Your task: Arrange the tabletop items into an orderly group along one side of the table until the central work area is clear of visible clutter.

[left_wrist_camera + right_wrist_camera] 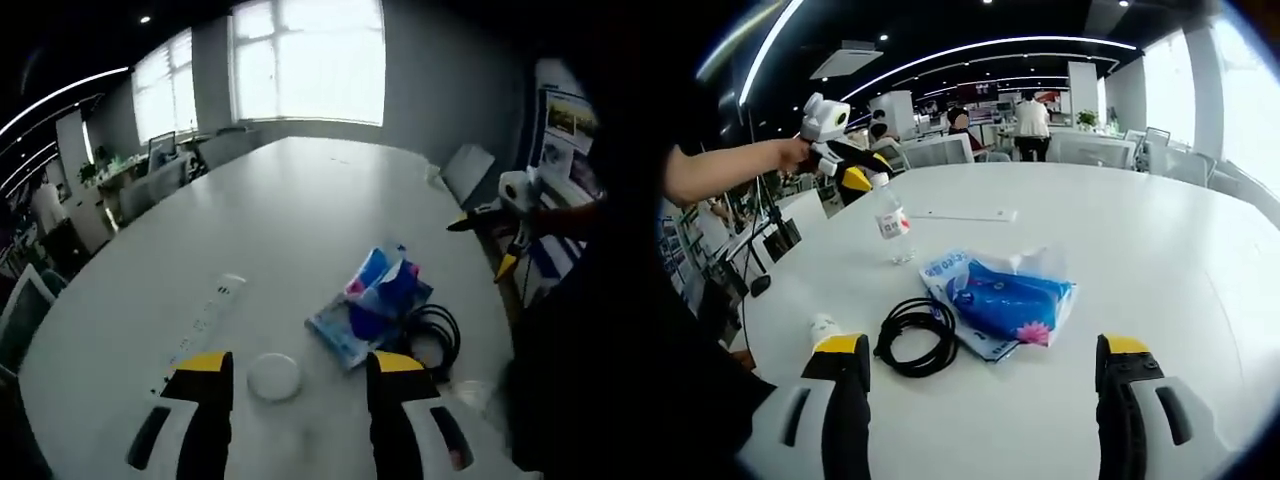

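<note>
Both grippers hovering jaws open and empty, left gripper (299, 382) nearing soft crinkly tissue pack (1008, 296), likely light, slippery film, best pinched mid-body beside cable (916, 335).

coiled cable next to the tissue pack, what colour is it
Black. The coiled cable shows best in the right gripper view, lying on the white table.
</note>
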`<state>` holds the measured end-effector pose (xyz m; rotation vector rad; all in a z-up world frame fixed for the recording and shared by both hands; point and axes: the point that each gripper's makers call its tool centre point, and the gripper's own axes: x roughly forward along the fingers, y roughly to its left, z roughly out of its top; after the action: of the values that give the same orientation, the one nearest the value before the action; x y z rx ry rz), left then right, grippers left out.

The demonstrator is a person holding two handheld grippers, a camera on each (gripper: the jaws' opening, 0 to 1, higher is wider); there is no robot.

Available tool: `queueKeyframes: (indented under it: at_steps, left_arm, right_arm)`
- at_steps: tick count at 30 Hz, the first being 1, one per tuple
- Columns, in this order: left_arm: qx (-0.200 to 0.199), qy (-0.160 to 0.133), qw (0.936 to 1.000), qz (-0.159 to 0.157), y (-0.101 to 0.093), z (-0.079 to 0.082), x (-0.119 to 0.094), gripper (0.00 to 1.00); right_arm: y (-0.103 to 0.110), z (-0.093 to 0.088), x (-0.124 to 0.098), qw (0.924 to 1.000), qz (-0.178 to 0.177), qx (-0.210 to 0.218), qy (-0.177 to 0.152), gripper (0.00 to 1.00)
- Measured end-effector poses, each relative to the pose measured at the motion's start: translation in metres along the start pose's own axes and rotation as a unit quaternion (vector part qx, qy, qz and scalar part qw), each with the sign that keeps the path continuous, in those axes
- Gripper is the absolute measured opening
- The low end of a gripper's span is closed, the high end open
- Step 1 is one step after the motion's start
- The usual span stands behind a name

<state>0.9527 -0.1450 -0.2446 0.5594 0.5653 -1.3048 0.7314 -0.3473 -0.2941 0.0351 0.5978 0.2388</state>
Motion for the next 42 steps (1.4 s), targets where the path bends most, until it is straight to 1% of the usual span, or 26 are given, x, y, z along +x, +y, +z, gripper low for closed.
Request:
queueKeyframes:
  at_steps: [1, 4, 8, 10, 13, 15, 16, 18, 24, 27, 31, 37, 42]
  left_arm:
    - [0.007, 0.007, 0.9999, -0.003, -0.001, -0.001, -0.001, 0.51]
    - [0.032, 0.015, 0.9993, -0.012, 0.001, -0.002, 0.000, 0.49]
    - [0.046, 0.015, 0.9985, -0.025, -0.001, 0.002, 0.000, 0.44]
    - [0.062, 0.027, 0.9969, -0.040, -0.004, 0.001, 0.000, 0.42]
    - [0.088, 0.044, 0.9934, -0.059, -0.004, -0.003, 0.001, 0.40]
    - [0.090, 0.042, 0.9929, -0.065, -0.005, -0.003, 0.001, 0.39]
    - [0.096, 0.043, 0.9914, -0.077, -0.006, -0.003, 0.001, 0.37]
    - [0.104, 0.048, 0.9904, -0.079, -0.006, -0.004, 0.002, 0.34]
    - [0.112, 0.058, 0.9884, -0.084, 0.001, -0.009, 0.007, 0.32]
    - [0.109, 0.058, 0.9886, -0.086, 0.003, -0.010, 0.010, 0.31]
    - [0.115, 0.065, 0.9872, -0.089, 0.001, -0.011, 0.013, 0.27]
    - [0.133, 0.083, 0.9826, -0.100, 0.000, -0.015, 0.014, 0.24]
    - [0.149, 0.086, 0.9785, -0.114, 0.001, -0.015, 0.014, 0.24]
  right_arm:
    - [0.000, 0.000, 0.000, 1.0000, 0.000, 0.001, 0.000, 0.90]
    - [0.000, -0.002, 0.000, 1.0000, -0.002, 0.000, 0.004, 0.90]
    - [0.001, -0.002, 0.000, 1.0000, -0.002, -0.001, 0.007, 0.90]
    - [0.001, -0.002, 0.000, 1.0000, -0.003, -0.002, 0.007, 0.89]
    - [0.002, -0.001, 0.001, 1.0000, -0.003, 0.000, 0.006, 0.89]
    - [0.002, -0.002, 0.001, 1.0000, -0.004, -0.001, 0.007, 0.89]
    - [0.002, -0.003, 0.001, 1.0000, -0.005, -0.001, 0.009, 0.89]
    - [0.001, -0.004, 0.001, 0.9999, -0.006, 0.000, 0.009, 0.89]
    - [-0.001, -0.005, -0.001, 0.9999, -0.010, 0.003, 0.009, 0.89]
    - [-0.001, -0.005, -0.001, 0.9999, -0.011, 0.004, 0.010, 0.89]
    - [-0.001, -0.007, -0.001, 0.9998, -0.011, 0.005, 0.013, 0.88]
    - [-0.002, -0.008, 0.001, 0.9998, -0.012, 0.007, 0.015, 0.88]
    - [-0.002, -0.009, 0.003, 0.9997, -0.013, 0.007, 0.019, 0.87]
